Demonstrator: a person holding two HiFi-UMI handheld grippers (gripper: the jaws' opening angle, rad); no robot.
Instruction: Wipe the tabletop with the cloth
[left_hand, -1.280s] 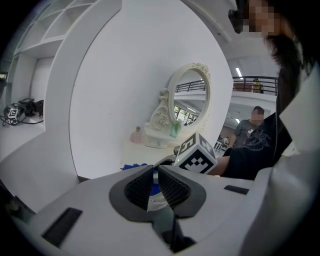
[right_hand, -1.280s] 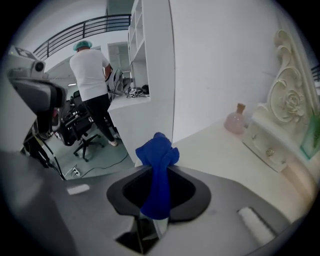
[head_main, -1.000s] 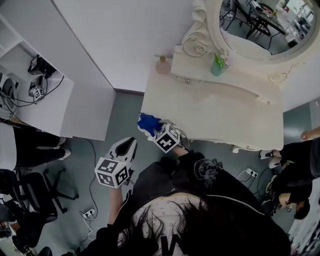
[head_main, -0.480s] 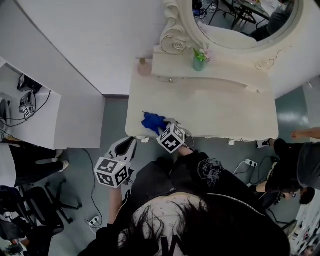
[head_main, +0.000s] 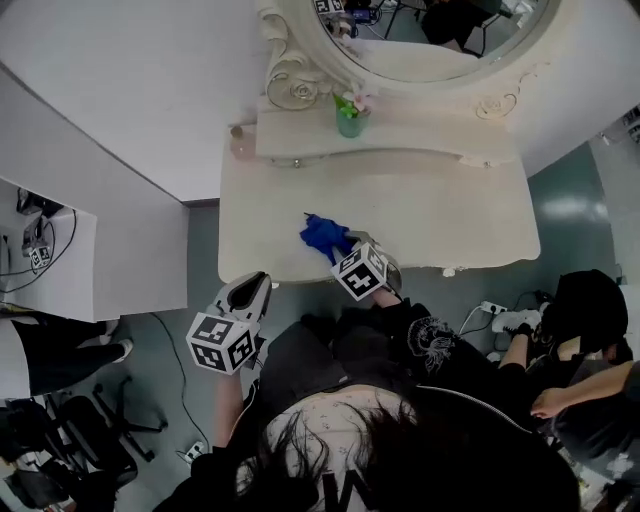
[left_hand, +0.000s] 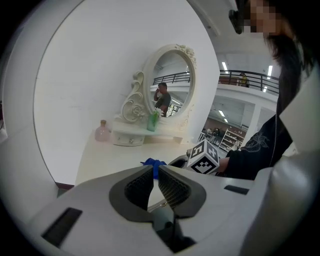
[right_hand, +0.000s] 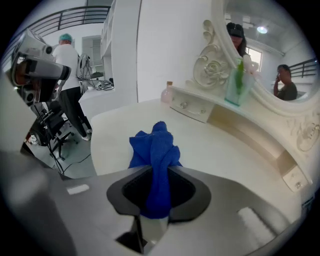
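We are seeing cloth (right_hand: 156, 152) showing plain deep blue. We are reading desk (head_main: 455, 215) as plain cream-white, mirror frame (head_main: 290, 85) matching it, carved in scrolls. We are noting bottle (head_main: 240, 141) showing pale pink, vase (head_main: 348, 120) showing green. Left gripper (head_main: 252, 290) and right gripper (head_main: 345, 246) are showing light grey shells, dark ribbed jaws, black-and-white square markers. Floor (head_main: 195, 260) is showing dull grey-green. Jacket (head_main: 450, 400) is showing black, white print.

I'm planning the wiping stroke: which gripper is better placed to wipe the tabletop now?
Right. The right gripper is shut on the blue cloth, which lies on the tabletop near its front edge. The left gripper holds nothing and hangs off the table's front edge, beside the person.
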